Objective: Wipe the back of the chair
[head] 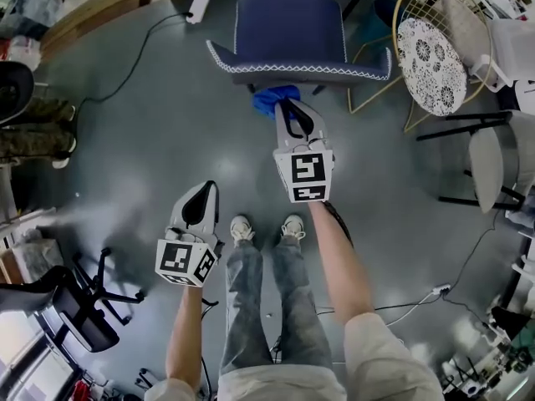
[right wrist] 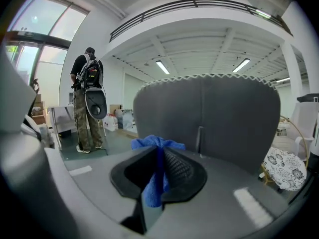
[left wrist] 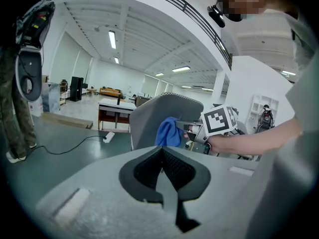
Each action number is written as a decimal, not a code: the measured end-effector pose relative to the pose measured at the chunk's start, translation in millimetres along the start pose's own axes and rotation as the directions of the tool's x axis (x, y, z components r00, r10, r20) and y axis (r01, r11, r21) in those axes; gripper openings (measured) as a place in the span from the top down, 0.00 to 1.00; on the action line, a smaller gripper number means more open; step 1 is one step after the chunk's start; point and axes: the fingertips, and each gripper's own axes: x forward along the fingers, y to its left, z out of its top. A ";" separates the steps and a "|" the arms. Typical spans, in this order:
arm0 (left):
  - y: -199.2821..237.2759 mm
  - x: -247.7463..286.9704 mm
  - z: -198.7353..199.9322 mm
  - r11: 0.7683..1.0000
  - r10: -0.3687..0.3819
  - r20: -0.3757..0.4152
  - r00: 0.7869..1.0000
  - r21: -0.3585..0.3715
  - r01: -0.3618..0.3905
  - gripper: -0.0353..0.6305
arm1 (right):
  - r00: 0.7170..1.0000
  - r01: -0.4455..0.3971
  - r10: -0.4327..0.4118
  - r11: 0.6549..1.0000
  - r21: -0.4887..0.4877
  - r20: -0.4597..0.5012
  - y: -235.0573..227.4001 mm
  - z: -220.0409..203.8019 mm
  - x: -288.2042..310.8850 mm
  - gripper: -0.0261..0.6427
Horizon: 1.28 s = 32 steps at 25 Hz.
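The chair [head: 288, 23] has a blue seat and a grey back [head: 305, 68] with white stitching along its top edge. In the right gripper view the chair back [right wrist: 219, 116] fills the middle, close ahead. My right gripper [head: 285, 104] is shut on a blue cloth [head: 269, 98], which bunches out past the jaw tips just short of the back. Between the pads of the right gripper [right wrist: 159, 152] the cloth [right wrist: 153, 183] hangs pinched. My left gripper [head: 208, 188] hangs lower and to the left, away from the chair, shut with nothing in it. From the left gripper [left wrist: 162, 151] I see the cloth [left wrist: 167, 132] against the chair back [left wrist: 164, 111].
A person in camouflage trousers [right wrist: 87, 108] stands at the left. A power strip [head: 199, 5] and cable [head: 138, 57] lie on the floor left of the chair. A wire chair with a patterned cushion [head: 430, 65] stands at the right, an office chair [head: 79, 303] at the lower left.
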 end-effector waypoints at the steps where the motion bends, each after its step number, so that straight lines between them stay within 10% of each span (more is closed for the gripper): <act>1: 5.6 -2.6 0.1 1.000 0.006 0.001 1.000 -0.005 -0.006 0.95 | 1.000 -0.013 0.013 1.000 -0.001 0.001 9.7 2.1 6.0 0.91; 16: 62.4 -28.6 -4.5 0.998 0.058 -0.005 0.998 -0.036 -0.058 0.95 | 0.996 -0.085 0.085 0.996 0.015 -0.001 87.8 11.9 75.7 0.91; 32: 18.7 3.2 -8.2 1.000 -0.002 -0.024 1.000 -0.016 0.002 0.95 | 1.000 0.005 -0.004 1.000 0.025 -0.021 7.6 -2.9 46.3 0.91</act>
